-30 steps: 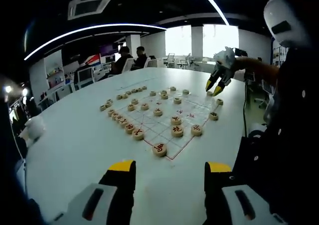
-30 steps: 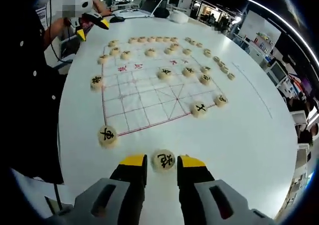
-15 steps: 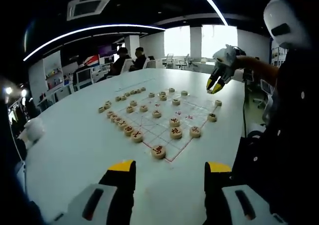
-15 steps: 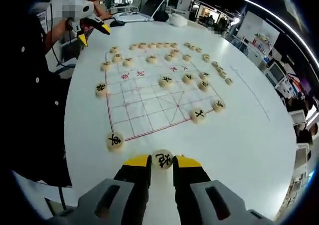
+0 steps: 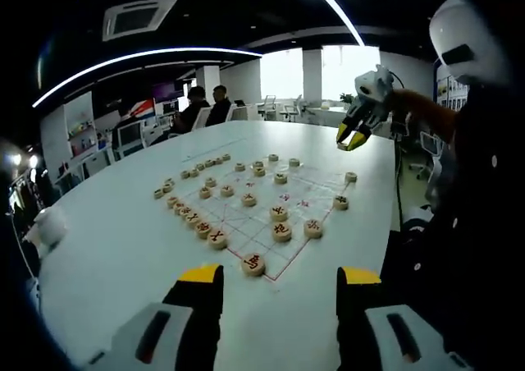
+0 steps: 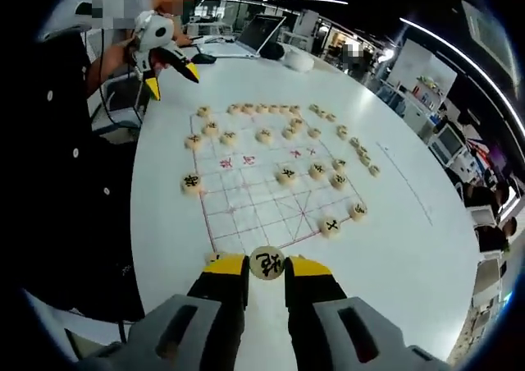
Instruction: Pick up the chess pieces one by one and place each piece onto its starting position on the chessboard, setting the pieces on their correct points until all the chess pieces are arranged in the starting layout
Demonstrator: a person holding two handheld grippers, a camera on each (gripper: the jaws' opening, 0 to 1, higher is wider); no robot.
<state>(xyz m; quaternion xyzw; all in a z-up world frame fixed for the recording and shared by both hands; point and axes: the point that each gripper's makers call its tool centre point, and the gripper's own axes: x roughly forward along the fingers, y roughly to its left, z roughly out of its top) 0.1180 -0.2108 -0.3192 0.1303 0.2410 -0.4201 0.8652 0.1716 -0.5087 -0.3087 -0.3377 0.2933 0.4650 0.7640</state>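
Office surroundings with ceiling light strips, desks and seated people are seen behind a large white table (image 5: pixel 107 248), on which a chessboard (image 6: pixel 262 199) of red lines is laid out. In the right gripper view the board occupies the centre of the frame, with wooden disc pieces lined along its upper edge and upper right side and a few scattered over the grid.

One chess piece (image 6: pixel 267 263), a round pale wooden disc bearing a black character, is held at lower centre of the right gripper view, pinched by its rim between the yellow-tipped jaws of the right gripper (image 6: pixel 267 266), which are drawn narrow around it. It appears to be carried above the table, just short of the board's near edge.

The left gripper (image 5: pixel 279 274) is seen at the bottom of the left gripper view with its jaws set wide and nothing between them; a red-marked piece (image 5: pixel 253 263) lies on the near corner of the board just beyond them.

The disc is judged to be light, rigid and not fragile, though its smooth rim may slip or pivot if squeezed off-centre. A hold across the full diameter, flat faces kept level, is judged best, so that it can be set down flat on its point.
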